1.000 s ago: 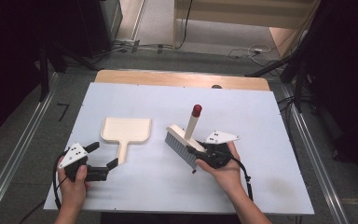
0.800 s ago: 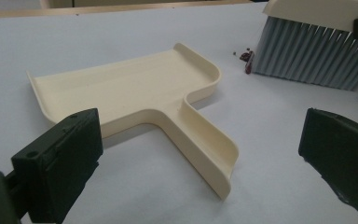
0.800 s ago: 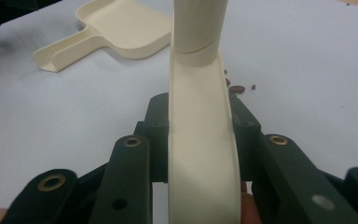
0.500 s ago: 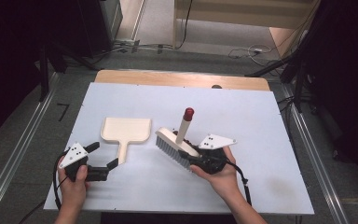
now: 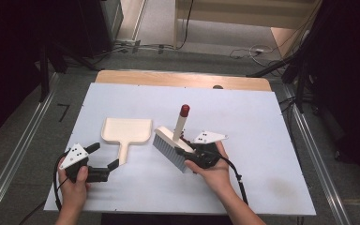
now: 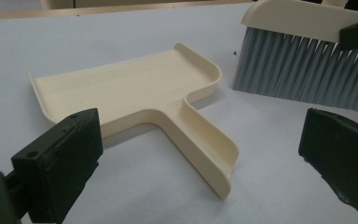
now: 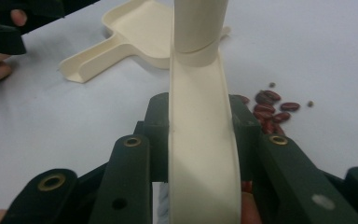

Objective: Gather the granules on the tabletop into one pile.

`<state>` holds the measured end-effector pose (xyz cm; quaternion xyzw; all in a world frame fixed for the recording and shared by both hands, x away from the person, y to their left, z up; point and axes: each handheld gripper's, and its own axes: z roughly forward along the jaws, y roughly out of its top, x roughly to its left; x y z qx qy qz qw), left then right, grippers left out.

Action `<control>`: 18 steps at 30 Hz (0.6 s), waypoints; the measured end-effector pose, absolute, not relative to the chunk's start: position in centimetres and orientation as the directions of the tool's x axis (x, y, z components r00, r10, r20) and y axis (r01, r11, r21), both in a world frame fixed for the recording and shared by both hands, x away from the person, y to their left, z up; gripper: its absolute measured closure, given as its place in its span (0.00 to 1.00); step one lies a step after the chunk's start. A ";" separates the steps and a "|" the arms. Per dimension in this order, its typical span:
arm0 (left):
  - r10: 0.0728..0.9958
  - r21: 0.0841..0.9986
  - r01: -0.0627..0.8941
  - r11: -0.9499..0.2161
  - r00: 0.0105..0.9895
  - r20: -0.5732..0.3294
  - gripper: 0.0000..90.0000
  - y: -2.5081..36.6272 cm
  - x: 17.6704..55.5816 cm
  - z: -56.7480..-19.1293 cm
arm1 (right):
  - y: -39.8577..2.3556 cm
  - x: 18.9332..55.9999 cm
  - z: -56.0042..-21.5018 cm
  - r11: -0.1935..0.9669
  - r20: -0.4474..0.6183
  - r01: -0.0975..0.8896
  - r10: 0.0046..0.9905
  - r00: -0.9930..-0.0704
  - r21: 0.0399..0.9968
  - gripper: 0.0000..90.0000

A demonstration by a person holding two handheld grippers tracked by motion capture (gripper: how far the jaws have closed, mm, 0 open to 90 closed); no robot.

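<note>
A cream dustpan [image 5: 126, 130] lies flat on the white table, its handle [image 6: 205, 149] pointing toward my left gripper [image 5: 104, 156]. That gripper is open and rests on the table, with the handle's end just ahead of its jaws and nothing touching them. My right gripper [image 5: 190, 157] is shut on the cream back of a hand brush [image 7: 200, 154]. The brush's grey bristles [image 6: 303, 70] point down at the table just right of the dustpan, and its red-tipped handle [image 5: 184, 111] sticks up and away. Several dark red beans [image 7: 270, 109] lie on the table beside the brush.
The white table top [image 5: 262, 140] has a wooden strip [image 5: 178, 78] along its far edge. Metal rails [image 5: 314, 154] run along both sides of the table. Cables trail on the floor beyond.
My right gripper has carried the brush a little to the left, closer to the dustpan. The left gripper and the dustpan have stayed put.
</note>
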<state>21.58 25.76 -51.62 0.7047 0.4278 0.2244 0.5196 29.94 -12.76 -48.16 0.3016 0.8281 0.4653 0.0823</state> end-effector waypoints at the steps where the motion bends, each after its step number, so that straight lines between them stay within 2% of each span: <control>1: 0.836 0.924 0.370 -0.094 0.533 -0.128 0.00 25.8 21.6 -51.6 | -13.0 30.1 -48.2 0.377 0.152 0.432 0.584 -0.797 0.819 0.72; 12: 0.837 0.924 0.370 -0.098 0.534 -0.125 0.00 25.7 21.6 -51.6 | -16.2 31.6 -47.7 0.327 0.140 0.464 0.675 -0.725 0.823 0.72; 18: 0.837 0.923 0.372 -0.100 0.533 -0.124 0.00 25.7 21.6 -51.6 | -17.0 31.8 -47.6 0.300 0.168 0.477 0.677 -0.717 0.826 0.72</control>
